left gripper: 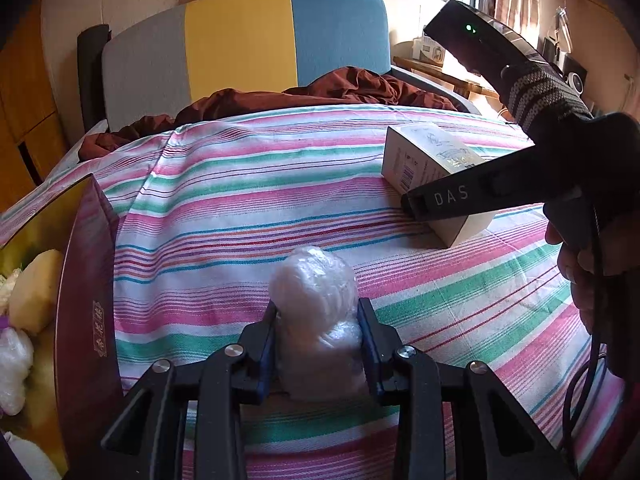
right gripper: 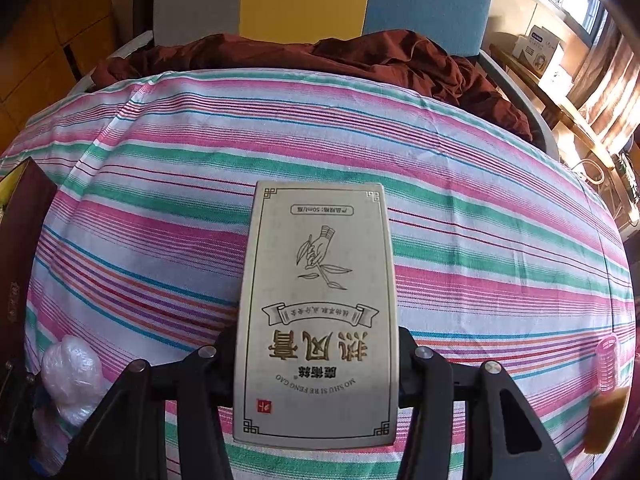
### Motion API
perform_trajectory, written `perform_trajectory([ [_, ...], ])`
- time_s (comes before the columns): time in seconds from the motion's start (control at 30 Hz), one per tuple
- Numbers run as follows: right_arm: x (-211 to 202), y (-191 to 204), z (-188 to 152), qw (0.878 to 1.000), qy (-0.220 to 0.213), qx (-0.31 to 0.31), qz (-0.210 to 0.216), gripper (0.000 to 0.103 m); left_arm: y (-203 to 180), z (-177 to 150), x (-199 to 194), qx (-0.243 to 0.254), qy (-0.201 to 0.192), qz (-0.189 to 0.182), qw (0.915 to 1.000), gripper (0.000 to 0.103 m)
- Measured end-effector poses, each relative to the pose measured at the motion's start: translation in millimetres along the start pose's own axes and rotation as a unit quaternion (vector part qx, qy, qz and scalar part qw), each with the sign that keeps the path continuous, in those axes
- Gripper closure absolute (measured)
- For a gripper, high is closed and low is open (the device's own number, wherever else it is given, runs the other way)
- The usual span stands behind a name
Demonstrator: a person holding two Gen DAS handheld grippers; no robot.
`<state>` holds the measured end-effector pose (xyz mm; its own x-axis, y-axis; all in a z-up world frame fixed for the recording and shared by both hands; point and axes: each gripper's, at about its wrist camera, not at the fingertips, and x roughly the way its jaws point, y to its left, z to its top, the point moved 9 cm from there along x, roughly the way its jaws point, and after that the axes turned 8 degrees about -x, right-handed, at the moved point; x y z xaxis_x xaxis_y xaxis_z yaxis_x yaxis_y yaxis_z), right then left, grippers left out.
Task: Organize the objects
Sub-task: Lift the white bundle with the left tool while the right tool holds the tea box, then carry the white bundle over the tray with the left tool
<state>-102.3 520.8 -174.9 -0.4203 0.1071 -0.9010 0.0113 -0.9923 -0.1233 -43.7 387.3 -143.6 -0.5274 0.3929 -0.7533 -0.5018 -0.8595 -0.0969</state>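
My left gripper (left gripper: 318, 320) is shut on a clear plastic-wrapped bundle (left gripper: 316, 304), held over the striped bedsheet (left gripper: 240, 200). My right gripper (right gripper: 316, 344) is shut on a beige carton with Chinese lettering (right gripper: 316, 280); the carton also shows in the left wrist view (left gripper: 424, 164), under the right gripper's body (left gripper: 480, 192). The bundle shows at the lower left of the right wrist view (right gripper: 72, 376). A dark red open box (left gripper: 80, 280) stands at the left, holding a yellow object (left gripper: 34, 292) and white wrapped items (left gripper: 14, 364).
A crumpled maroon blanket (left gripper: 320, 92) lies at the head of the bed before a grey, yellow and blue headboard (left gripper: 240, 40). A pink hair roller (right gripper: 608, 360) and a tan sponge-like piece (right gripper: 604, 416) lie at the sheet's right. A shelf with boxes (right gripper: 540, 48) runs along the window.
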Motion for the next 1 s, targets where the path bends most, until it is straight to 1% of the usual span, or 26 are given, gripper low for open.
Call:
perform_trajectory([
  [0.1, 0, 0, 0, 1.0, -0.002, 0.001, 0.002, 0.051, 0, -2, -4, 0.009, 0.006, 0.005, 0.9999, 0.067],
  [0.2, -1, 0, -1, 1.0, -0.004, 0.0, 0.0, 0.051, 0, -5, -12, 0.005, 0.018, -0.005, 0.9998, 0.067],
  [0.33, -2, 2, -2, 1.0, -0.005, -0.003, -0.007, 0.051, -3, -1, -35, 0.018, 0.0, -0.014, 0.9997, 0.067],
  [0.47, -3, 1, -4, 1.0, -0.003, 0.006, -0.006, 0.051, -3, -4, -51, 0.014, 0.003, -0.026, 0.9995, 0.067],
  [0.6, -2, -3, -5, 0.999, 0.004, 0.043, 0.025, 0.05, -6, -8, -69, 0.022, -0.004, -0.038, 0.999, 0.067],
  [0.73, -5, -5, -2, 0.997, -0.002, 0.063, 0.046, 0.05, -3, -5, -89, 0.025, -0.016, -0.047, 0.9984, 0.067],
  [0.87, -6, -5, 0, 0.998, -0.003, 0.054, 0.038, 0.05, 6, -2, -105, 0.027, -0.029, -0.046, 0.9982, 0.067],
  [1.0, -9, -4, 2, 0.999, -0.01, 0.043, 0.029, 0.052, 27, 3, -112, 0.007, -0.032, -0.037, 0.9988, 0.067],
])
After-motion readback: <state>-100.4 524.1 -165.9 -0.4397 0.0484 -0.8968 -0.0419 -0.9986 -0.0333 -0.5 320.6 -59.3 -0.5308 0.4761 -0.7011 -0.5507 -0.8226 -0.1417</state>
